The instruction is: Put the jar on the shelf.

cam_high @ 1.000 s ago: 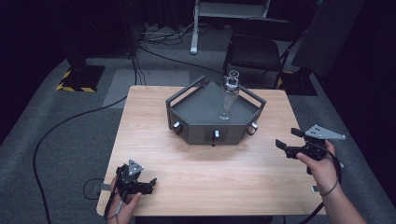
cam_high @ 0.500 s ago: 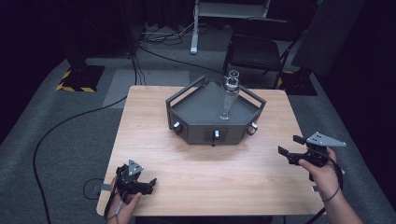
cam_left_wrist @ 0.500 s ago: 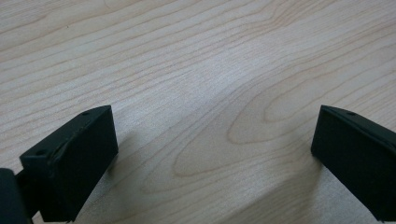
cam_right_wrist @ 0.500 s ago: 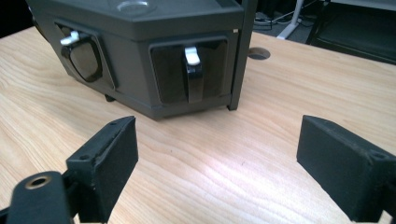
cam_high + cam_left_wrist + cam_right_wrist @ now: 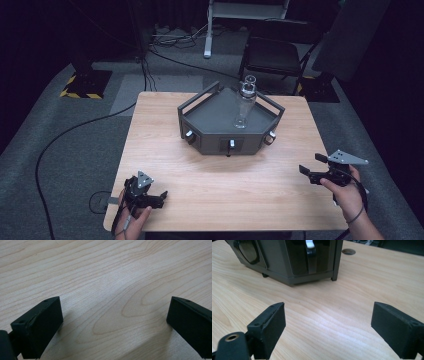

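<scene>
In the right gripper view the box (image 5: 287, 260) is cut off by the top edge, above its white lever (image 5: 310, 246). In the high view the knobs (image 5: 189, 136) on the box are too small to read.

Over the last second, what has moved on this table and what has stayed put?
The right gripper, jaws open and empty, has come down toward the near right edge of the light wooden table, away from the dark grey angular metal tray. The left gripper kept resting open at the near left edge. The clear glass bottle stayed upright in the tray. Nothing was gripped or released.
</scene>
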`<state>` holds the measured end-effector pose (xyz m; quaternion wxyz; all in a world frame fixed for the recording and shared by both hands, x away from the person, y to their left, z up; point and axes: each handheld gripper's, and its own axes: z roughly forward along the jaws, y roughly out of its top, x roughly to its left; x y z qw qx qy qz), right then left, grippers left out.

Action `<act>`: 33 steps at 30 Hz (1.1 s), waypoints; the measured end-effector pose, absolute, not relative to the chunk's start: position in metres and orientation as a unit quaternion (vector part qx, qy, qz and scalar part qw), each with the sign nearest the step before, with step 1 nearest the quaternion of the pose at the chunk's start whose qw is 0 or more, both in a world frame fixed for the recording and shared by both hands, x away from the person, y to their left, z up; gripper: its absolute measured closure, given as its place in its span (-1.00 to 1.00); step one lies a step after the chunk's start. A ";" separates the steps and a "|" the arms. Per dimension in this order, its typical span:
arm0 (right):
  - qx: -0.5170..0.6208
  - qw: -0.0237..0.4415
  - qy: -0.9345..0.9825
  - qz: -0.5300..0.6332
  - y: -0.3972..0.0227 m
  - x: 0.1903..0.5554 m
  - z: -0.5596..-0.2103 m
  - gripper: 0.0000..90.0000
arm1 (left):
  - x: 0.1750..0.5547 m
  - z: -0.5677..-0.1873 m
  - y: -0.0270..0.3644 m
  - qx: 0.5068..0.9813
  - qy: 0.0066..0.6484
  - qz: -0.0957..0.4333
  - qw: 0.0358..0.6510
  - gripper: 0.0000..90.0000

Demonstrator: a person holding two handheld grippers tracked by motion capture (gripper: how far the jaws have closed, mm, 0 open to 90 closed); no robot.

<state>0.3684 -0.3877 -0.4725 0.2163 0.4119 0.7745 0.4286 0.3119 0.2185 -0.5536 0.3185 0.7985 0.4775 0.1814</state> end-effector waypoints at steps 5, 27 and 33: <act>0.419 0.210 0.775 0.424 -0.390 0.365 -0.485 -0.73 | 0.312 -0.554 0.219 0.799 0.478 0.181 0.318 -0.99; 0.448 0.197 0.781 0.388 -0.403 0.352 -0.532 -0.73 | 0.312 -0.554 0.219 0.799 0.477 0.181 0.318 -0.99; 0.453 0.194 0.787 0.371 -0.405 0.350 -0.544 -0.73 | 0.312 -0.554 0.218 0.799 0.477 0.181 0.318 -0.99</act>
